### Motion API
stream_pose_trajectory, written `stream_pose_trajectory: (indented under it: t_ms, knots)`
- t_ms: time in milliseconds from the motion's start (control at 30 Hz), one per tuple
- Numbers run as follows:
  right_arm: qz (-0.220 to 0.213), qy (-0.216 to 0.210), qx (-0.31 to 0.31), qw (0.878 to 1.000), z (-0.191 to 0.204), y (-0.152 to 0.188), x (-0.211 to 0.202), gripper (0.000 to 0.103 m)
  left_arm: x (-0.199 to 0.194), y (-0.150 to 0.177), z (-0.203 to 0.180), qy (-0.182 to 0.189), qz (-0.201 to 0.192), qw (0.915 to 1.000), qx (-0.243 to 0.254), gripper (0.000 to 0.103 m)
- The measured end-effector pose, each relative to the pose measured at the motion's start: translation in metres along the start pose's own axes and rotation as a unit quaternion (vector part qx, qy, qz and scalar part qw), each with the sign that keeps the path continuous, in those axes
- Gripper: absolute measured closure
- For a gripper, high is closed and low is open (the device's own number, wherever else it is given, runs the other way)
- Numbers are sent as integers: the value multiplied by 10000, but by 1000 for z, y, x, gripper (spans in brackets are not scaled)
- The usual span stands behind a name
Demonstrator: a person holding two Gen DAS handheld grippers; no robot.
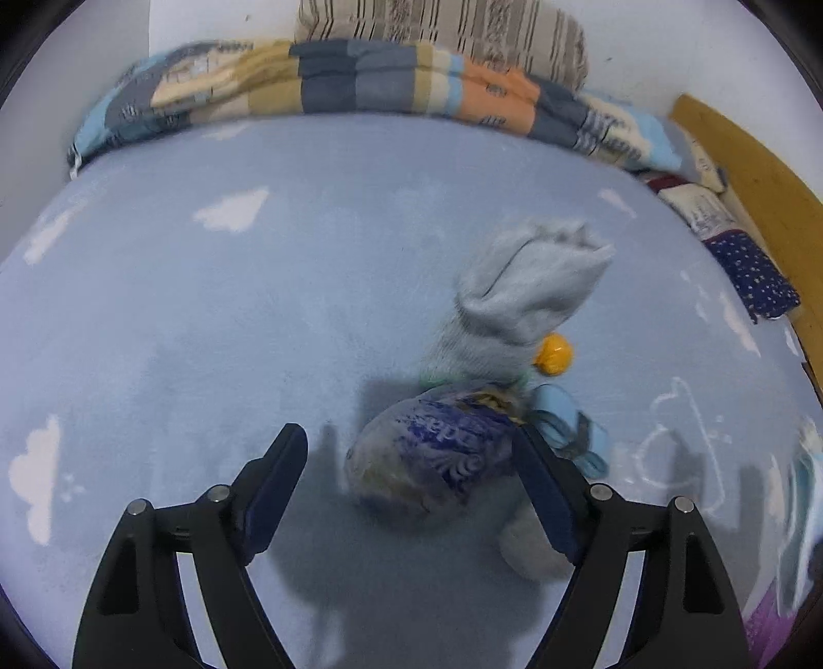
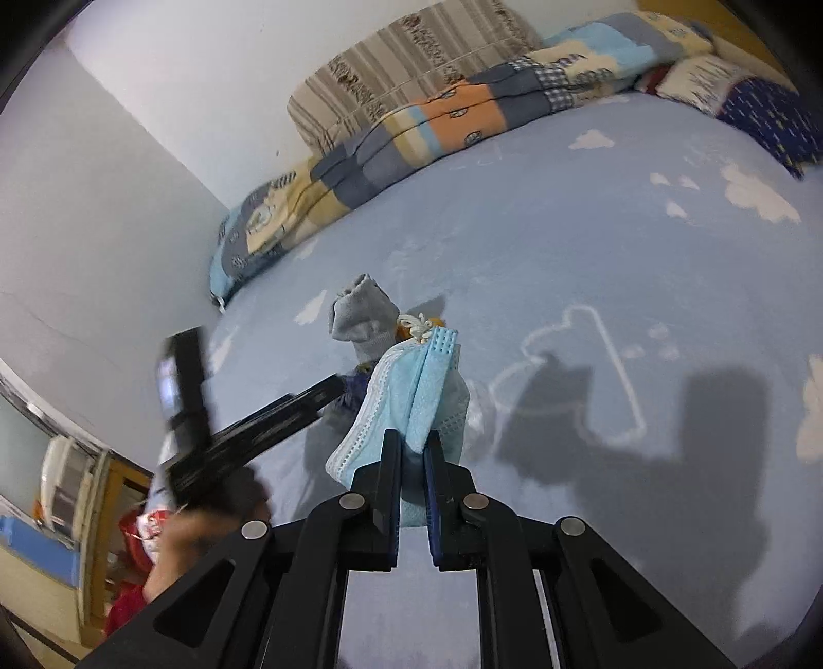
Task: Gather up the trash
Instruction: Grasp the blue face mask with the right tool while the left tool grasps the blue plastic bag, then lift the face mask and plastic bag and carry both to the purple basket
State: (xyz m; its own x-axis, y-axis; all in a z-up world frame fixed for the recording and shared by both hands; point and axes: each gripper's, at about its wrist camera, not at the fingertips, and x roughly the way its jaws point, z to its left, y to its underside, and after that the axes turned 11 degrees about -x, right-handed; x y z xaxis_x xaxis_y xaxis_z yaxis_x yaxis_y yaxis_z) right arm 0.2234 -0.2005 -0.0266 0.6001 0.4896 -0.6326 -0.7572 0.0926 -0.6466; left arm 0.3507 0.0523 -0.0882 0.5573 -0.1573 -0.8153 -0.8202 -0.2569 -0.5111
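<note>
On the light blue bed sheet [image 1: 206, 334] lies a crumpled blue-and-purple wrapper [image 1: 437, 453]. It sits between the fingers of my left gripper [image 1: 406, 437], which stands open. The left finger is clear of the wrapper; the right one is close against its side. Behind the wrapper rises a grey sock [image 1: 524, 288], with a small orange thing [image 1: 554, 355] beside it. My right gripper [image 2: 414, 442] is shut on a folded light blue face mask [image 2: 411, 401], held just in front of the sock [image 2: 360, 314]. The left gripper [image 2: 329, 388] shows blurred at the left there.
A folded patchwork quilt [image 1: 360, 77] and a striped cushion [image 1: 452, 25] line the wall at the far edge of the bed. Pillows [image 1: 746, 267] and a wooden headboard [image 1: 761, 170] sit at the right. A person's hand [image 2: 206, 520] holds the left gripper.
</note>
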Motion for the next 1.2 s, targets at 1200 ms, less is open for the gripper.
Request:
stream_pose_trajectory:
  t_ms: [1200]
  knots:
    - [-160,378,-1061,9935,32,2,11,95,-165,91,4,-556,-1299,9890,-426,46]
